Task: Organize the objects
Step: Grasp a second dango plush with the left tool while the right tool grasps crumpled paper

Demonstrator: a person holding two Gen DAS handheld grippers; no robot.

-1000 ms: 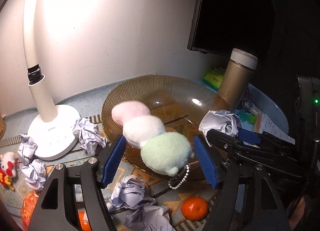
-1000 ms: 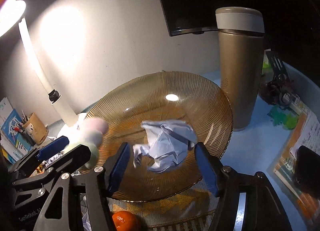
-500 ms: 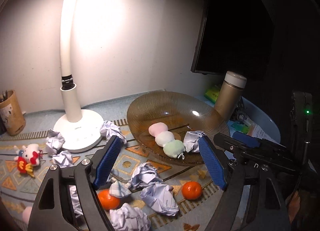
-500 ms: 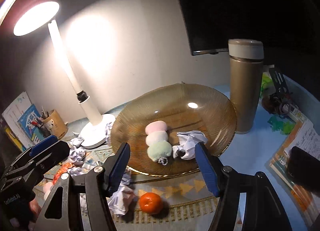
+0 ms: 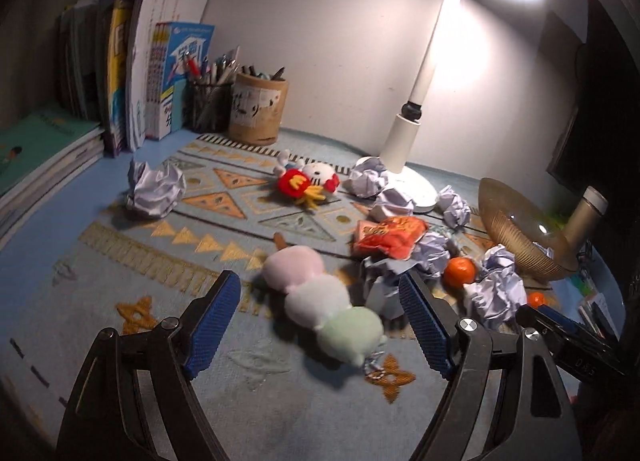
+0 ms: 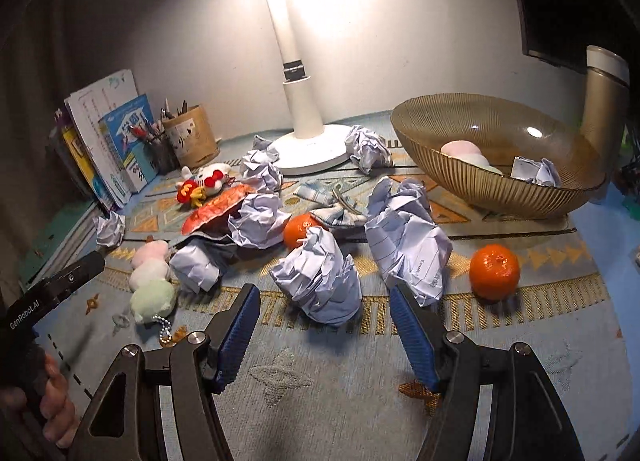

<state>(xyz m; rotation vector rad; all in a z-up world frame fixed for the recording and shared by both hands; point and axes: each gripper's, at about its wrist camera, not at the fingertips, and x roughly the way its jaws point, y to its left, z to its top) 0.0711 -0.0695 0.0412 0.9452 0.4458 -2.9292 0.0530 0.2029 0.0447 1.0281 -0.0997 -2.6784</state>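
Note:
My left gripper (image 5: 318,280) is open over the patterned mat (image 5: 168,261). A pink, white and green dango plush (image 5: 320,301) lies on the mat between its blue pads, which stand apart from it. In the right wrist view the same plush (image 6: 152,281) lies at the left. My right gripper (image 6: 324,290) is open, and a crumpled paper ball (image 6: 316,273) sits just ahead of its fingertips, untouched. The amber glass bowl (image 6: 500,197) at the right holds another dango plush (image 6: 460,149) and a paper ball (image 6: 536,173).
Several more paper balls, two oranges (image 6: 494,271) (image 6: 300,229), a red packet (image 6: 216,207) and a small white-and-red plush (image 6: 202,183) litter the mat. A white lamp base (image 6: 312,149), pen cups (image 5: 258,109), books (image 5: 160,73) and a gold flask (image 6: 604,101) line the back.
Both grippers let go of the plush and the paper in the bowl, pulled back and swung left over the mat. My left gripper opened wider and now frames a second plush.

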